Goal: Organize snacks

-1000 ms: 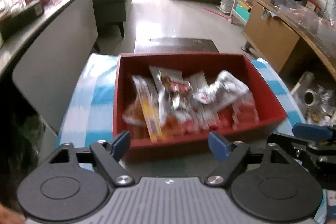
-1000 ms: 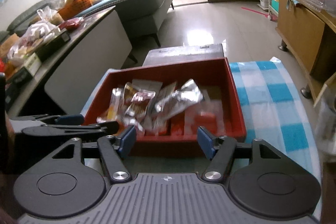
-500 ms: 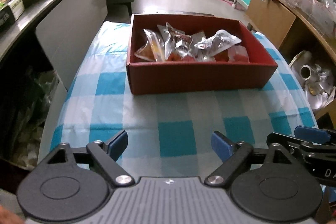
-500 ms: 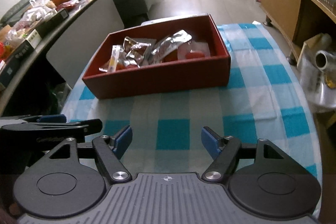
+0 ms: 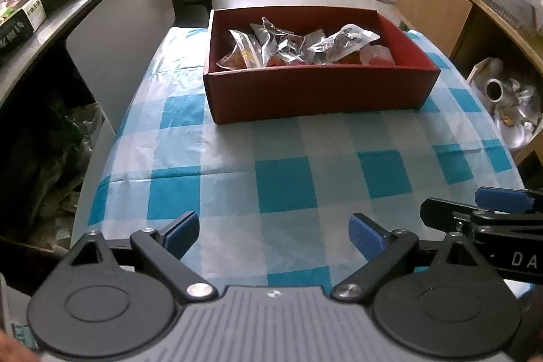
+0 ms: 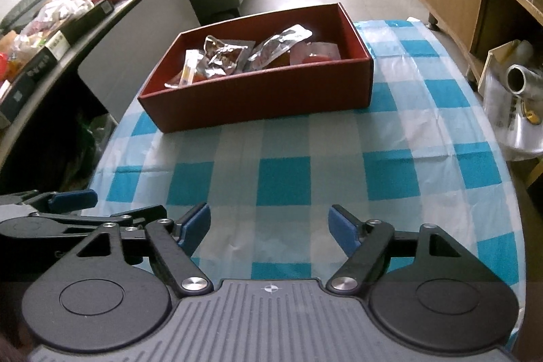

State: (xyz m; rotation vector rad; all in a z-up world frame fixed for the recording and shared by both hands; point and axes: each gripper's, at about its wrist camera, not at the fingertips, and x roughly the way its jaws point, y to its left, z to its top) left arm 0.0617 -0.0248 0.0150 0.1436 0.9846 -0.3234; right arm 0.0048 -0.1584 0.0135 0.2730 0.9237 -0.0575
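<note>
Both grippers backed away from the red rectangular cardboard box (image 5: pixel 315 90); left gripper (image 5: pixel 273 234) and right gripper (image 6: pixel 269 226) jaws just widened, empty. Foil and clear snack packets (image 5: pixel 298 46) filled the box.

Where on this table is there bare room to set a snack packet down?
The checked cloth lies bare between the red box and both open grippers, left gripper and right gripper. A narrow strip runs right of the box. Inside it, snack packets crowd.
</note>
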